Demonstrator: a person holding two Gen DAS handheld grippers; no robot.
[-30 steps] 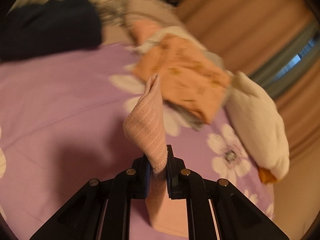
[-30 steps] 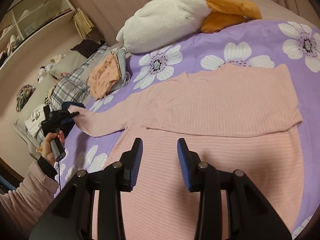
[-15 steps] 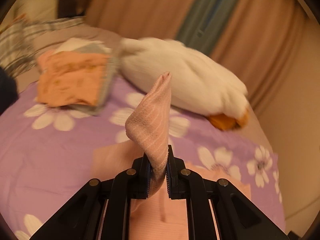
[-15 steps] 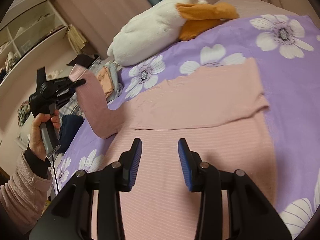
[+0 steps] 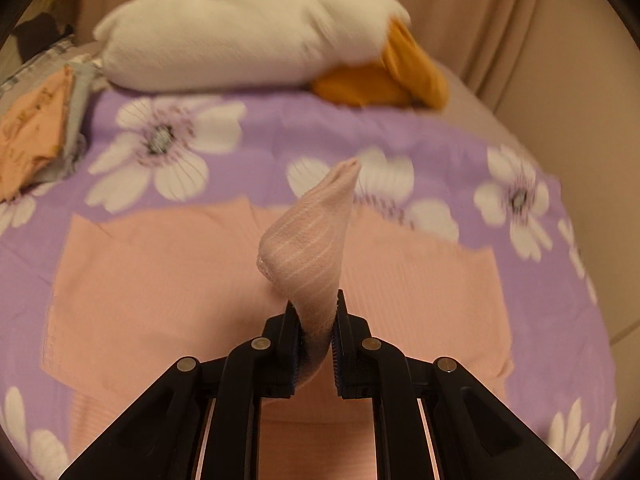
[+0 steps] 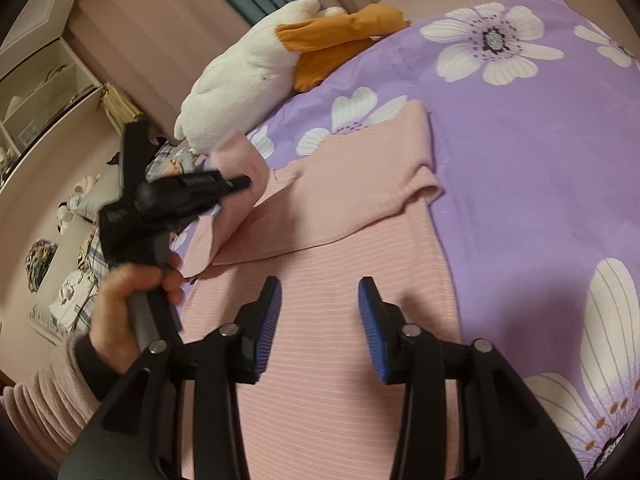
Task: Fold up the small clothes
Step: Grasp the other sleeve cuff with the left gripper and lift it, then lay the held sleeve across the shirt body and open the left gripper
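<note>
A pink ribbed top lies flat on the purple flowered bedspread, one sleeve folded across its chest. My left gripper is shut on the cuff of the other sleeve, which stands up between its pads, lifted over the top's body. In the right wrist view a hand holds that gripper at the left. My right gripper hovers over the lower half of the top, its jaws opening with nothing between them.
A white plush goose with orange beak lies at the head of the bed. Folded orange and grey clothes sit at the left. Shelves and more laundry lie beyond the bed's left side.
My left gripper has swung the sleeve cuff from out beside the clothes pile inward over the top's body. My right gripper's jaws have spread wider and it has shifted slightly over the top.
</note>
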